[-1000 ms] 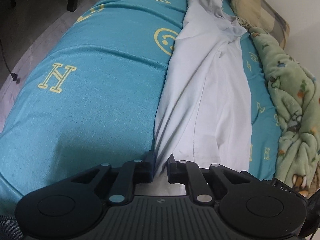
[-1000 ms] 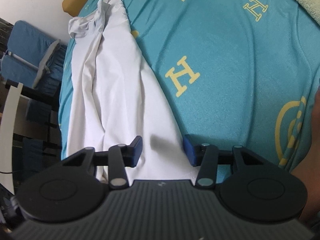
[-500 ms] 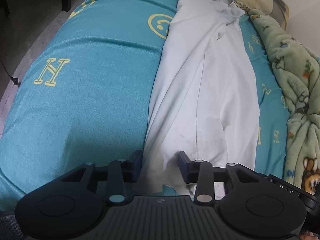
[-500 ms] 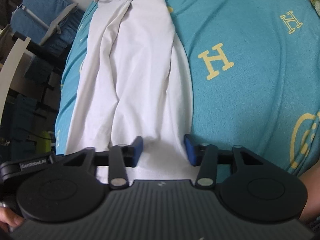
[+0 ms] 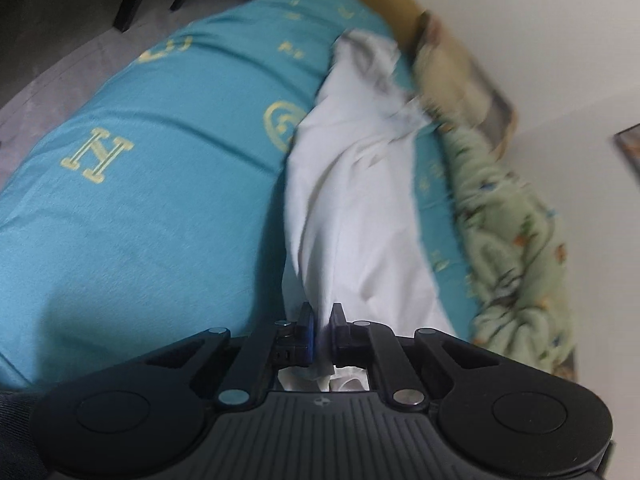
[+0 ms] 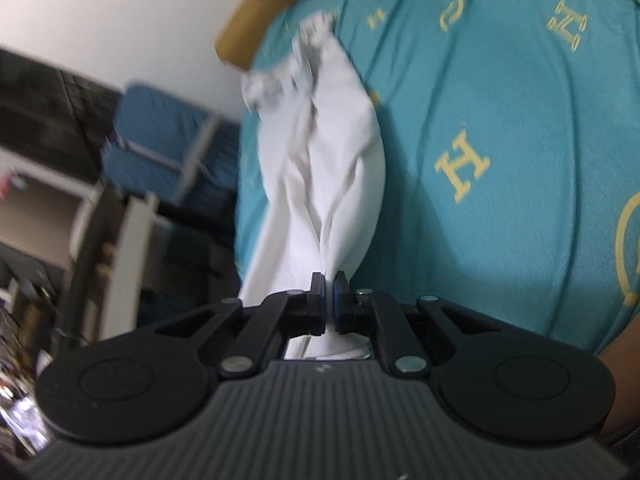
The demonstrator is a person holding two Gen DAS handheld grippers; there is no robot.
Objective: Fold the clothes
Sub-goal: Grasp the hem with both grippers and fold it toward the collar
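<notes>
A white garment, apparently a shirt, is seen stretched lengthwise along a bed covered by a teal sheet printed with yellow letters and smiling faces. Its near hem is pinched in two places: the left hand-held gripper is clamped on one bunched corner, and the right hand-held gripper is clamped on the other, the jaws of both having just been closing with cloth between them. From each hand-held gripper the garment runs straight ahead and away, its long axis in line with the fingers, the crumpled greyish collar end lying farthest off near the head of the bed. Neither hand is judged nearer to that far end; the coming fold is judged to depend on the hem being carried forward along this axis toward the collar. A green patterned blanket is heaped beside the garment in the left view, and blue furniture stands beyond the bed's edge in the right view. Both views are blurred, so the sleeves cannot be made out, and the hem itself is hidden behind the gripper bodies.
</notes>
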